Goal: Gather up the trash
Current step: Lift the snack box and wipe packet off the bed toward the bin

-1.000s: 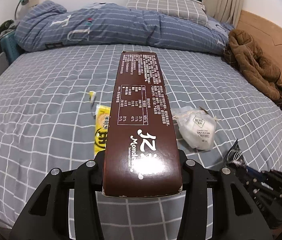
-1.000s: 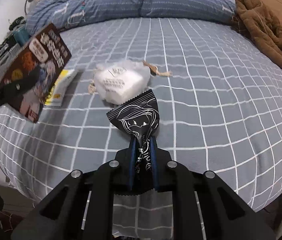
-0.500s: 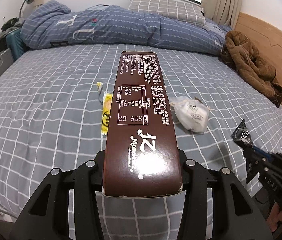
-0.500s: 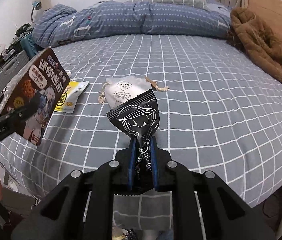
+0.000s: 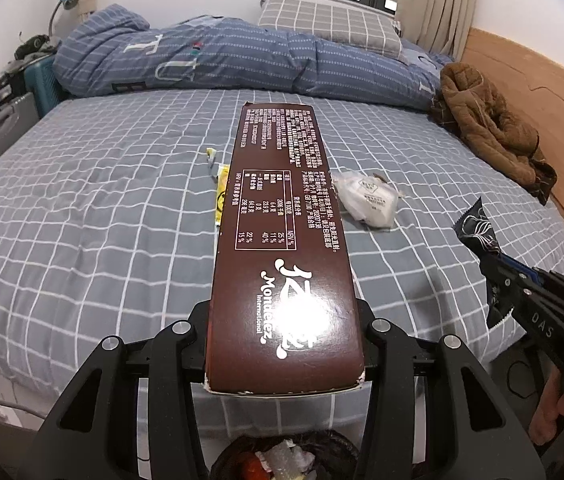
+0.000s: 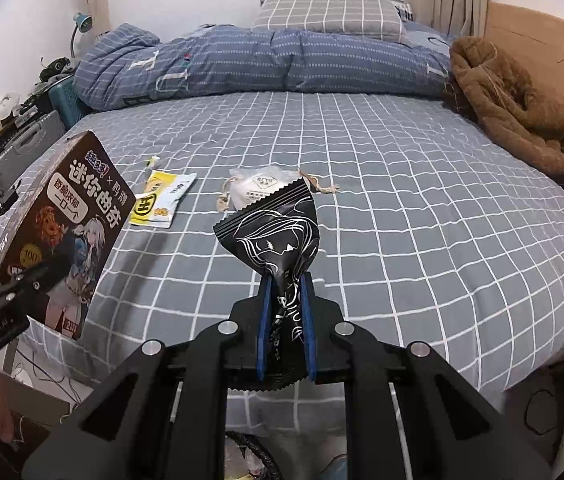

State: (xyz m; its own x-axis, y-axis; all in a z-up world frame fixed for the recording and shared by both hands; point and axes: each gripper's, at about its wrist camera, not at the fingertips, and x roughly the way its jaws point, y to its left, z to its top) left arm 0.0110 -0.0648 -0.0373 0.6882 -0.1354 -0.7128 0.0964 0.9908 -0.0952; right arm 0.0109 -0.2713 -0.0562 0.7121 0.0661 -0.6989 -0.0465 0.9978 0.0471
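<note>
From the left view, the left claw (image 5: 284, 344) is clamped on the near end of a long box (image 5: 282, 240), which sticks far out over the bed (image 5: 82, 240); held so near one end, I'd say it could pivot and miss the bin (image 5: 282, 456) below.

From the right view, the right claw (image 6: 285, 328) pinches a black wrapper (image 6: 274, 236), slippery-looking foil. A mask (image 6: 258, 192) and yellow packet (image 6: 162, 200) lie on the bed.

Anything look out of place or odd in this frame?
Litter lies on the bed: a yellow packet, a bagged white mask and a small scrap. A brown jacket is heaped at the headboard side.
</note>
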